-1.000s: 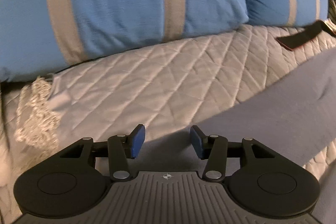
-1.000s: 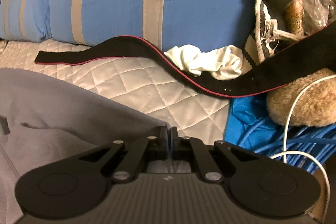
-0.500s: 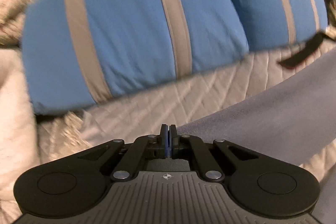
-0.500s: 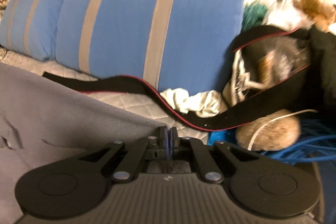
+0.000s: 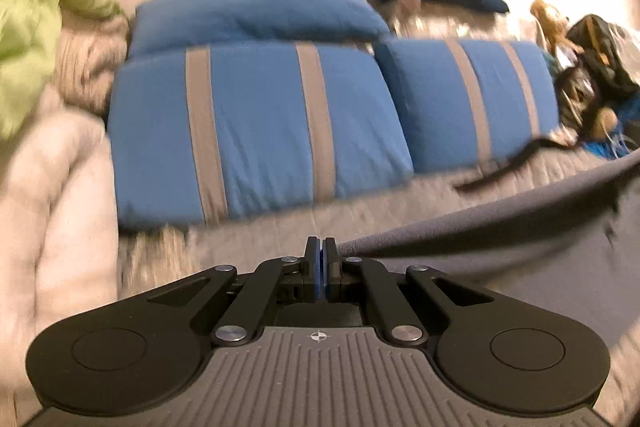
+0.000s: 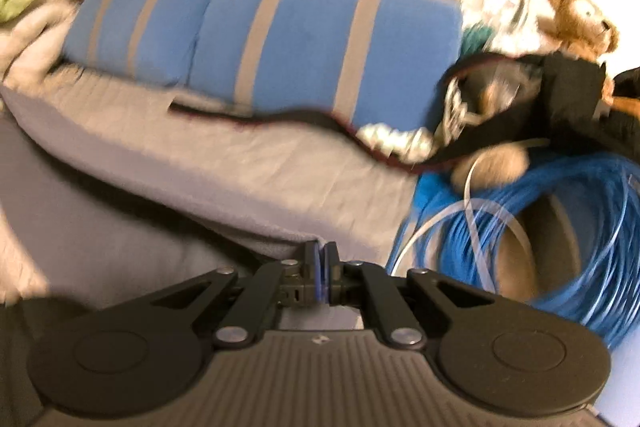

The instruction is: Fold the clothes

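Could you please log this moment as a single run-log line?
step: lifting grey garment | left tongs: shut on garment edge | right tongs: shut on garment edge | surface: quilted bed

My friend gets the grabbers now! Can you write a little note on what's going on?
Left tool: shut on a corner of the soft grey fabric garment, which stretches away to the right.
Right tool: shut on another edge of the same garment, which trails left.
The garment hangs between both tools over the quilted grey bedcover, in front of the blue pillows with grey stripes.
Done: both ends gripped and lifted.
Left: the folding itself; no fold visible yet.
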Motion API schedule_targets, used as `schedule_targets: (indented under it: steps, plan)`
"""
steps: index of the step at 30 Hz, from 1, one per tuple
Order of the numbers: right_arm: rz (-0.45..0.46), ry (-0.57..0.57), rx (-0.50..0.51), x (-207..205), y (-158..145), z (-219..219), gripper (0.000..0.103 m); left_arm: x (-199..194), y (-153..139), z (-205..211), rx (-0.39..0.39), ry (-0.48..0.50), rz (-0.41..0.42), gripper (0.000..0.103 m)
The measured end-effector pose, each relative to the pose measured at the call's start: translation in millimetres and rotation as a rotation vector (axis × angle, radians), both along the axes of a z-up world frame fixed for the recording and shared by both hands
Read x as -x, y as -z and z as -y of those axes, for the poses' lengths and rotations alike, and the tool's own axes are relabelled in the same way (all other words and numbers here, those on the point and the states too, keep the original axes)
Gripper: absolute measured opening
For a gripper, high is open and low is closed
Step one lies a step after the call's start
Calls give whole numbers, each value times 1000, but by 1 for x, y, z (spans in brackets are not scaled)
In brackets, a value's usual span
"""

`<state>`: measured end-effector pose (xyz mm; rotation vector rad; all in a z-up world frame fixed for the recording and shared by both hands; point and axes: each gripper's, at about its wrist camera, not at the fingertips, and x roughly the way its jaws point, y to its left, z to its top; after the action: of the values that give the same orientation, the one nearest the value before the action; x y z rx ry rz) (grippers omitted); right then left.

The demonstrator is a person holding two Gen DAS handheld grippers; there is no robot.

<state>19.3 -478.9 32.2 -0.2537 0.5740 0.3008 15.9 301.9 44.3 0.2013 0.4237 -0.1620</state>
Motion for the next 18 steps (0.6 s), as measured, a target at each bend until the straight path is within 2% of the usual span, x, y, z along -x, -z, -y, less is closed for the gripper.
schedule_targets:
  steps: [2,3,4,7,9,10,11,13,16,18]
  plan:
    - [-28,-18,28,13,16,-7,3,13,12,-4,16,4,-52,2]
    - [-33,-24,59,17,21,-10,10,16,18,-7,44,0,-91,3]
    - [-35,-28,94,21,24,-14,25,17,22,-11,59,-25,-126,3]
    - [-12,-65,236,32,28,-25,43,21,15,-21,77,-66,-182,3]
    - [5,-93,330,37,33,-32,47,21,-1,-20,75,-66,-196,8]
    - [12,-104,373,38,35,-35,50,20,-9,-18,64,-69,-196,21]
    - [20,-120,415,39,38,-37,52,20,-18,-12,49,-68,-189,40]
    - [38,-153,506,41,47,-43,60,19,-34,5,16,-55,-171,61]
    - [78,-204,657,40,62,-53,61,12,-52,42,-6,26,-150,69]
    - [113,-246,753,39,69,-59,57,4,-55,69,4,98,-148,74]
